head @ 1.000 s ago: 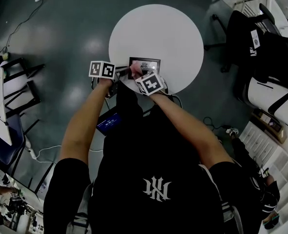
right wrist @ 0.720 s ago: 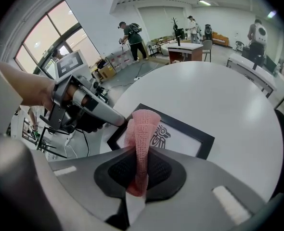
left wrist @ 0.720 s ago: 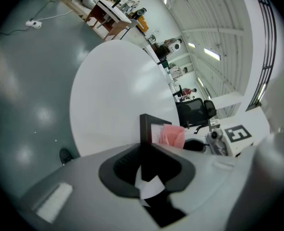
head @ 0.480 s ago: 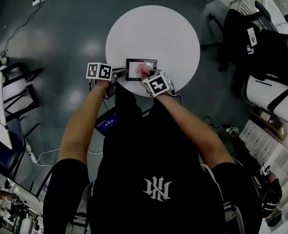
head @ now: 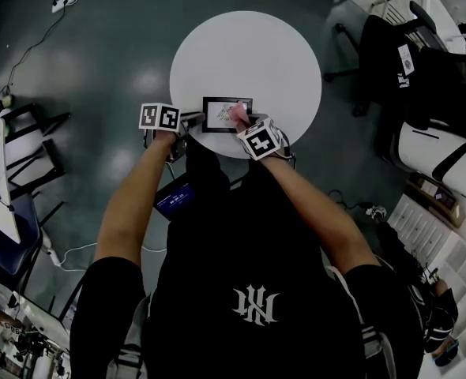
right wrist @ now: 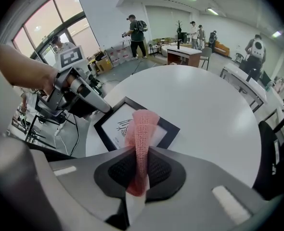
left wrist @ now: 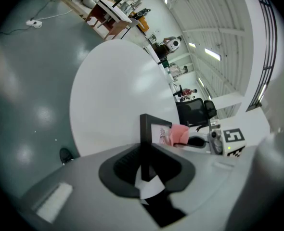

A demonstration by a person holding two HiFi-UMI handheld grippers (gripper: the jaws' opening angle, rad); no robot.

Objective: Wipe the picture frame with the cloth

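gripping picture frame [head: 227, 114], left hand-held gripper [left wrist: 143, 165], right hand-held gripper [right wrist: 138, 174] pinching cloth [right wrist: 143, 129], round table [head: 245, 54], grey floor [head: 99, 46]

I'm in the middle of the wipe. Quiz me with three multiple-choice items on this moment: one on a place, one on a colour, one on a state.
1. Where on the round table does the picture frame lie?
A. at its centre
B. near the edge closest to the person
C. at the far edge

2. What colour is the cloth?
A. pink
B. blue
C. yellow

3. What is the left hand-held gripper doing?
A. hanging open above the table
B. shut on the cloth
C. shut on the frame's edge

Answers:
1 B: the head view shows the frame by the rim next to the person's arms.
2 A: the right hand-held gripper is shut on a pink knitted strip that reaches over the frame.
3 C: the left gripper view shows the black frame edge clamped between its jaws.
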